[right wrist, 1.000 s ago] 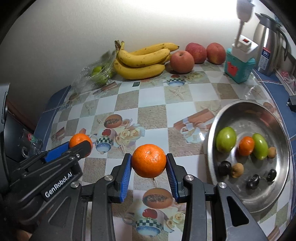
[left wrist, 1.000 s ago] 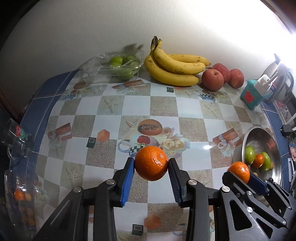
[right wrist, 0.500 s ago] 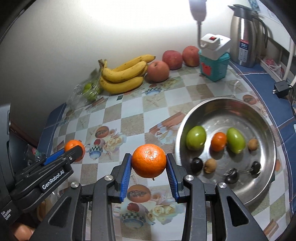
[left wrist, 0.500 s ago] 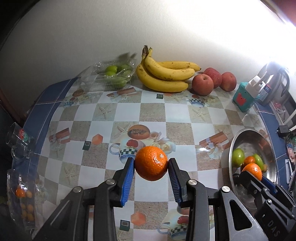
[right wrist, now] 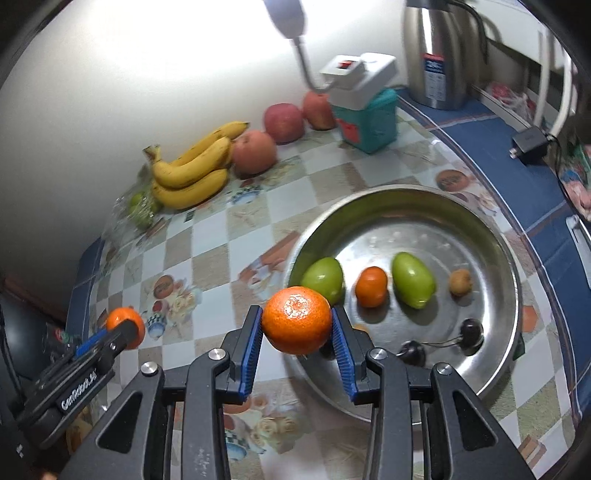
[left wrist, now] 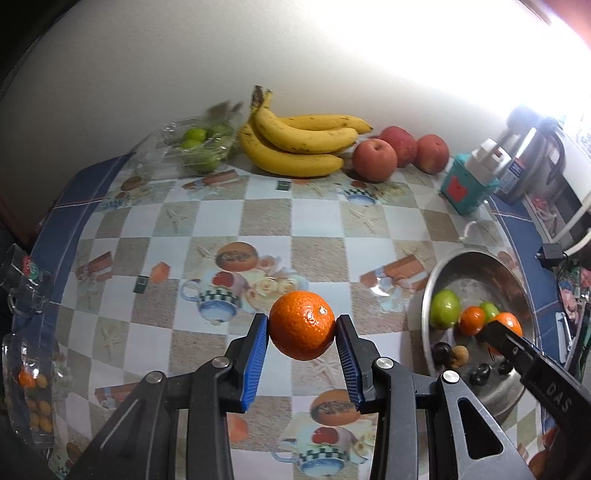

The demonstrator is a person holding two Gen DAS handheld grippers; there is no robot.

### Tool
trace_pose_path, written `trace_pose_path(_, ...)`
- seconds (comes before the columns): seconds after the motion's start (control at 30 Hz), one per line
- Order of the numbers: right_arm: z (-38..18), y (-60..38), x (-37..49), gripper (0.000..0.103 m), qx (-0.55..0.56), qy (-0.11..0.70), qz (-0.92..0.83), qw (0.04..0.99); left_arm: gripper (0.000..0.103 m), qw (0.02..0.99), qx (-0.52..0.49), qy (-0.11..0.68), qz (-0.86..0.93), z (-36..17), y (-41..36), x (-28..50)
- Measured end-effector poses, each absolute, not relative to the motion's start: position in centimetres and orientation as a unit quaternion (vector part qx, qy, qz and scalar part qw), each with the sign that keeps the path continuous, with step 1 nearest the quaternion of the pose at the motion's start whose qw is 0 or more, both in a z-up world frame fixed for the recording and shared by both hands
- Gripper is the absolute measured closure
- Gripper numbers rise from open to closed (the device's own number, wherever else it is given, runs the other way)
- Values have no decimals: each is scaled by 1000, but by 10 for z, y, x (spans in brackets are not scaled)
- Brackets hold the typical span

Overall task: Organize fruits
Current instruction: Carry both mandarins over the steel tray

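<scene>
Plain pale wall (left wrist: 258, 55) fills upper frame, glare washing out upper right. Table (left wrist: 317, 221) below under checkered cloth printed with teacups and starfish, blue border at edges. Steel kettle (right wrist: 439, 55) upper right, lamp (right wrist: 295, 22) glowing beside it.

Orange tangerine (left wrist: 302, 325), yellow bananas (left wrist: 295, 147), checkered tablecloth (left wrist: 317, 225), possibly steel-grey bowl (right wrist: 491, 236)

One round glossy orange tangerine (left wrist: 302, 325) is held aloft over the checked tablecloth, a second dimpled orange tangerine (right wrist: 296, 319) is carried at the near rim of the shiny steel bowl (right wrist: 491, 236) of mixed fruit.
</scene>
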State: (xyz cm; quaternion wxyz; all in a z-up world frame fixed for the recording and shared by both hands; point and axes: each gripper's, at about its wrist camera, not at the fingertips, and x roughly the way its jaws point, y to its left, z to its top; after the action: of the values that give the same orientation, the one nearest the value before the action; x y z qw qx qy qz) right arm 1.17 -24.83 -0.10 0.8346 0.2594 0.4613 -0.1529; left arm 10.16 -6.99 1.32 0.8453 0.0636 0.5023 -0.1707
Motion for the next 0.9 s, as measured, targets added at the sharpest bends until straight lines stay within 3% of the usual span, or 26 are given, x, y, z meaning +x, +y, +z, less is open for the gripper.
trace_pose_path(0.9, -17, -352, -38, 64, 353, 440, -238, 790, 63, 792, 145, 509, -305, -7, -184, 26)
